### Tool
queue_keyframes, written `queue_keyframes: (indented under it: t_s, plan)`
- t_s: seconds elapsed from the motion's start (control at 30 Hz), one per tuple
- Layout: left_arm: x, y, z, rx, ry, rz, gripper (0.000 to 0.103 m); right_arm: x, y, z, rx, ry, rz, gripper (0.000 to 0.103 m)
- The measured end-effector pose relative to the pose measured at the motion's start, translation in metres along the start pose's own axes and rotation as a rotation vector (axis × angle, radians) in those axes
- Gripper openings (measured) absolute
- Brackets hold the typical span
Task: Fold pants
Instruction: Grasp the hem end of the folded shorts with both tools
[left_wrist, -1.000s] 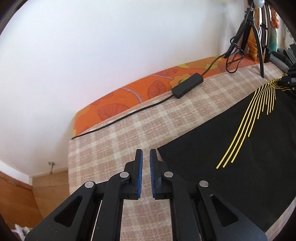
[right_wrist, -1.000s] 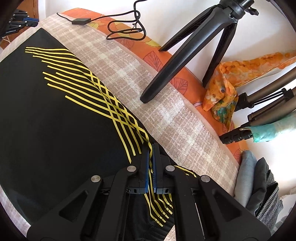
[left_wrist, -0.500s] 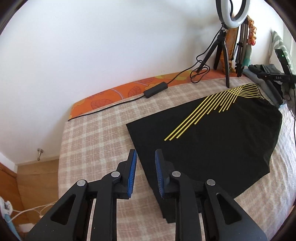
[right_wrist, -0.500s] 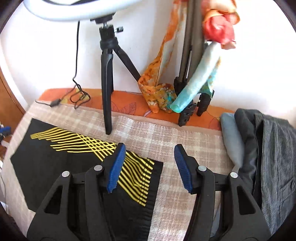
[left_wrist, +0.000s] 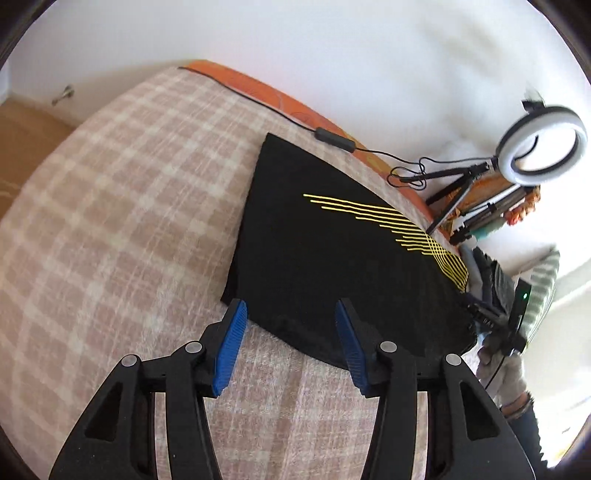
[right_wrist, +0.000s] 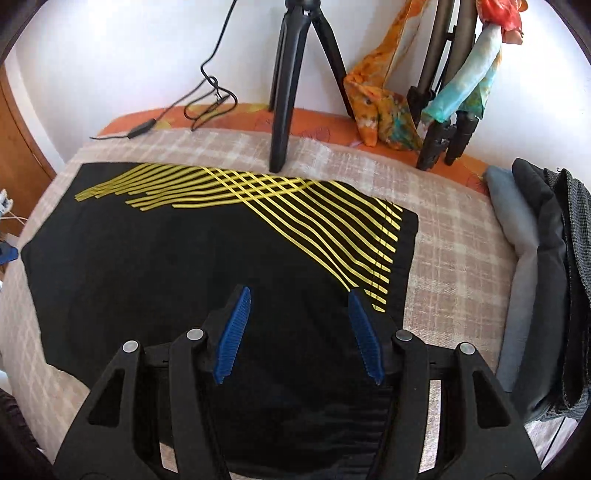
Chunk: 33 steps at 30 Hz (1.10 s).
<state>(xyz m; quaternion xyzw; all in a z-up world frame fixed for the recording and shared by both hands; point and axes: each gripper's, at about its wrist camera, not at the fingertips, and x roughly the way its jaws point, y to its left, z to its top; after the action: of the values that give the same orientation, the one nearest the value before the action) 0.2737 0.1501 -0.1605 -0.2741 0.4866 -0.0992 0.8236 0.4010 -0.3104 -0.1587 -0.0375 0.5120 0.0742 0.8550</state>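
Observation:
Black pants (left_wrist: 325, 251) with yellow stripes lie folded flat on a beige checked blanket (left_wrist: 122, 221). In the left wrist view my left gripper (left_wrist: 290, 310) hovers over the near edge of the pants, close to a corner; its jaws are opening and nothing is between the blue pads. In the right wrist view the pants (right_wrist: 155, 258) fill the middle, the yellow stripes (right_wrist: 280, 206) running toward the waistband end at the right. My right gripper (right_wrist: 299, 299) stands open above the black cloth near that end, its pads holding nothing.
A ring light (left_wrist: 543, 146) on a black tripod (right_wrist: 288, 92) stands at the far edge by the white wall, with a cable and inline switch (left_wrist: 334, 140). More tripods hung with coloured scarves (right_wrist: 384, 110) lean there. Folded grey and dark clothes (right_wrist: 543, 277) are piled at the right.
Both grippers went from shut to open and let go of the pants. Both have pulled back and rolled, so each view now takes in the whole folded garment.

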Motion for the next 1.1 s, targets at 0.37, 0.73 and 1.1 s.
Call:
queue_keyframes:
  t_s: [0.37,0.73,1.1]
  plan:
    - [0.024,0.023,-0.015,-0.227,-0.032,-0.057,0.049,-0.011,0.014,-0.012,-0.054,-0.011,0.017,0.058]
    - [0.033,0.029,-0.013,-0.260,-0.189,-0.110,0.036,-0.028,0.043,-0.009,-0.094,-0.029,0.068,0.058]
    - [0.036,-0.013,-0.020,-0.051,-0.294,-0.026,0.004,-0.035,0.117,0.036,-0.162,0.011,0.180,0.070]
